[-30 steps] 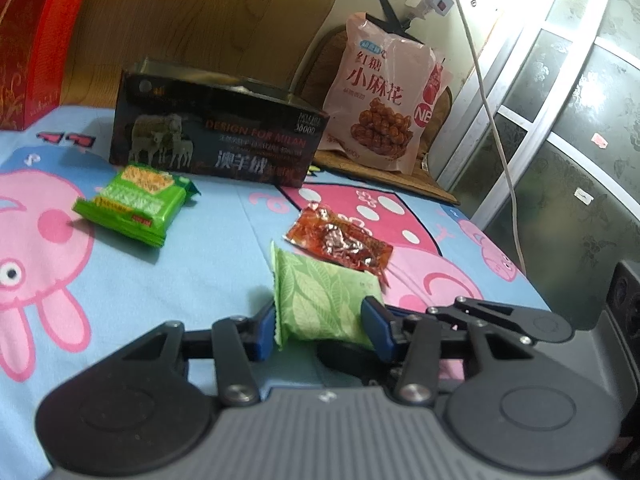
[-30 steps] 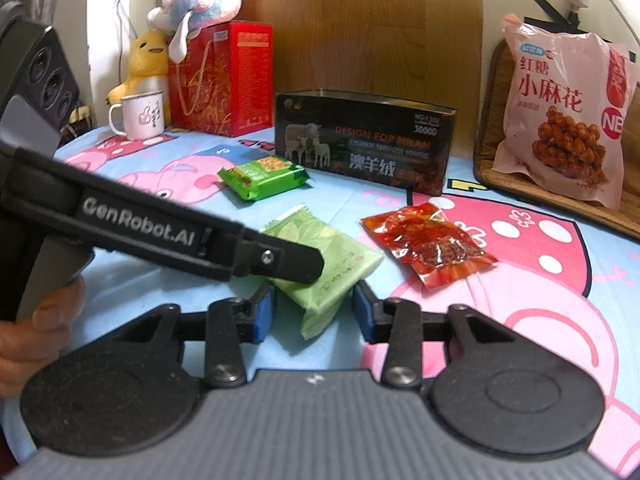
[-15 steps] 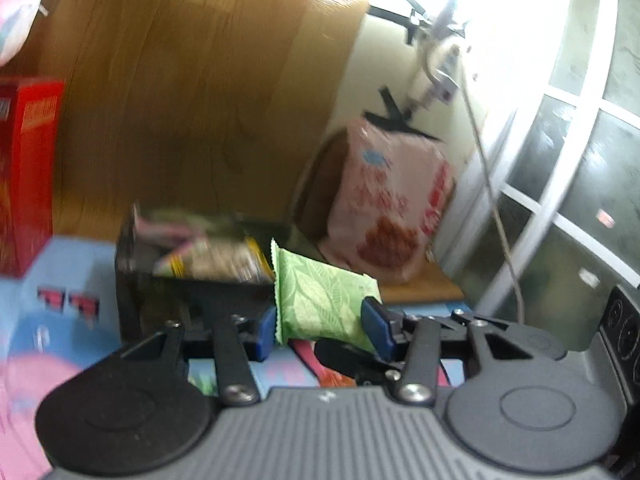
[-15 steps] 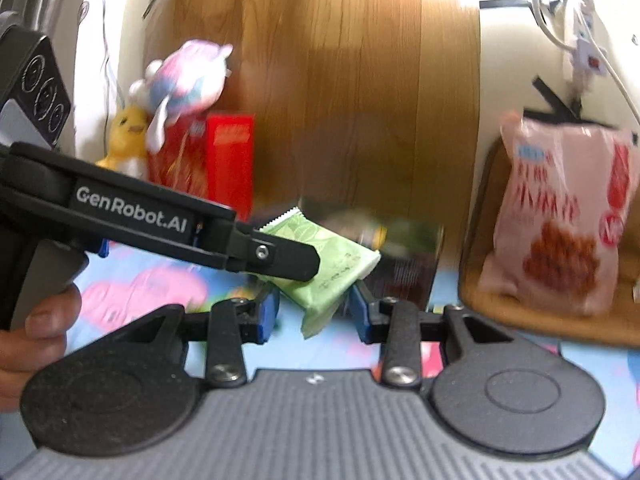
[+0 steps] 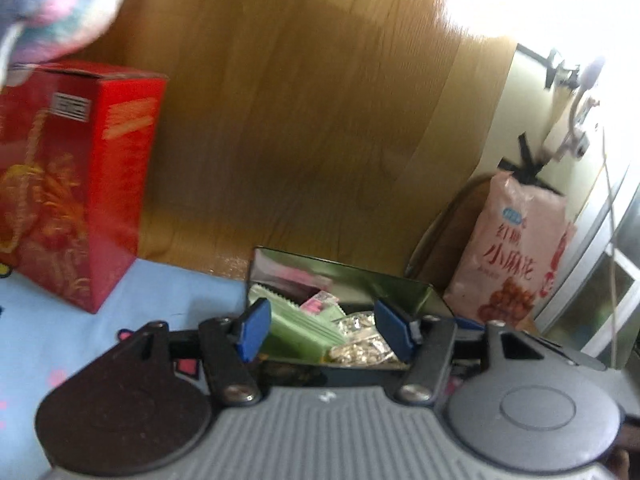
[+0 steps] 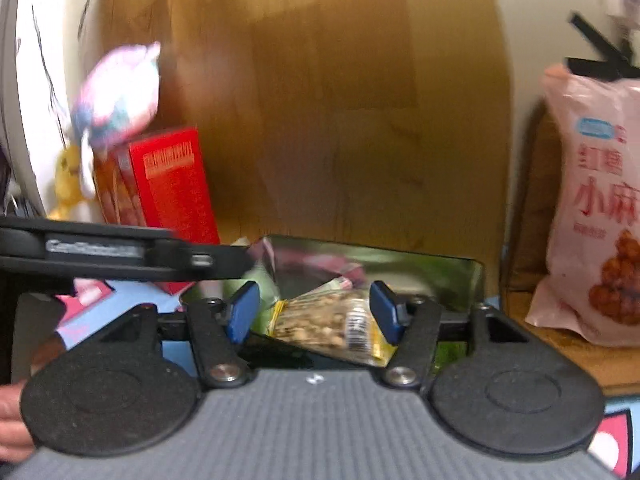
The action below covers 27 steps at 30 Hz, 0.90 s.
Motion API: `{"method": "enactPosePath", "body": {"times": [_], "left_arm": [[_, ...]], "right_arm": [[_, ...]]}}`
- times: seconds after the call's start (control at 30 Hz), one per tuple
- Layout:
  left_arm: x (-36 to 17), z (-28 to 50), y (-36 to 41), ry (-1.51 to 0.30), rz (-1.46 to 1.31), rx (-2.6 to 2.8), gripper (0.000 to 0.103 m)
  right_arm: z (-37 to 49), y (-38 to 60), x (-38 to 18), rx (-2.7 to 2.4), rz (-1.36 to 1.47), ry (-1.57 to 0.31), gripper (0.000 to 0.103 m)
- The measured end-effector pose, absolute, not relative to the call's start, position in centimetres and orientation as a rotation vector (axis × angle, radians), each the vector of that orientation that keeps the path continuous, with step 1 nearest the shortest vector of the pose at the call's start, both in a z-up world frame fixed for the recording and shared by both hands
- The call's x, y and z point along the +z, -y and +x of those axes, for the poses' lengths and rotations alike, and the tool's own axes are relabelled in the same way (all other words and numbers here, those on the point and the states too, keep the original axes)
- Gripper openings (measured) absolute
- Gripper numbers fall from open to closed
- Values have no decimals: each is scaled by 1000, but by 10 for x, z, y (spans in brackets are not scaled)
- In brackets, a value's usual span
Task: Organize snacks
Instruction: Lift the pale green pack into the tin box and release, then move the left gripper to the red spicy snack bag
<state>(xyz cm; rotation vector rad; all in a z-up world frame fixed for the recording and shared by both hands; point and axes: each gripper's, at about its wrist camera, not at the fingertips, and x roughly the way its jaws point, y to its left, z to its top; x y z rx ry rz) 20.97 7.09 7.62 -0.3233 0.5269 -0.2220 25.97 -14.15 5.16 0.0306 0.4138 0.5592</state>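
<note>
The dark tin box (image 5: pixel 340 270) stands open right in front of both grippers. In the left wrist view my left gripper (image 5: pixel 326 330) is open above it, and the light green snack packet (image 5: pixel 298 328) lies inside next to silver-wrapped snacks (image 5: pixel 360 344) and a pink packet (image 5: pixel 320 302). In the right wrist view my right gripper (image 6: pixel 314 314) is open over the same tin box (image 6: pixel 460 272), above a clear packet of nuts (image 6: pixel 332 328). The left gripper's black body (image 6: pixel 120 254) crosses that view at the left.
A red gift box (image 5: pixel 68 208) stands at the left with a plush toy (image 5: pixel 52 0) on it. A large pink snack bag (image 5: pixel 520 248) leans at the right on a wooden tray. A wooden panel is behind. The blue cartoon tablecloth (image 5: pixel 60 340) is below.
Both grippers rose from the table and moved forward to the tin box. The left gripper opened and let go of the light green packet, which now lies in the box.
</note>
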Motion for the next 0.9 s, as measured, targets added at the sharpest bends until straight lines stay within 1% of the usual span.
{"method": "enactPosePath", "body": {"times": [0.17, 0.3, 0.4, 0.43, 0.47, 0.5, 0.53, 0.6, 0.7, 0.73, 0.77, 0.9], "left_arm": [[67, 174, -79, -536, -364, -262, 59], [54, 151, -62, -577, -349, -316, 59], [41, 139, -47, -631, -342, -365, 59], [36, 138, -40, -654, -337, -378, 59], [30, 137, -34, -676, -333, -383, 59], [25, 136, -31, -693, -333, -385, 59], [21, 134, -28, -708, -337, -387, 59], [14, 127, -30, -725, -355, -392, 59], [8, 112, -40, -741, -365, -397, 59], [7, 107, -44, -745, -365, -399, 59], [7, 103, -47, -751, -365, -403, 59], [6, 86, -60, -761, -367, -416, 59]], "right_arm": [[222, 196, 44, 529, 96, -439, 63], [193, 223, 23, 497, 78, -498, 66], [179, 231, 4, 488, 31, -573, 75], [178, 229, -2, 495, 12, -601, 80], [178, 226, -9, 499, -9, -637, 80], [175, 221, -15, 497, -33, -636, 82], [167, 213, -17, 496, -91, -613, 80], [151, 195, -16, 542, -190, -588, 63], [127, 170, -17, 686, -241, -574, 61], [116, 162, -18, 702, -277, -535, 56], [108, 155, -18, 730, -303, -516, 55], [89, 136, -22, 853, -362, -478, 55]]}}
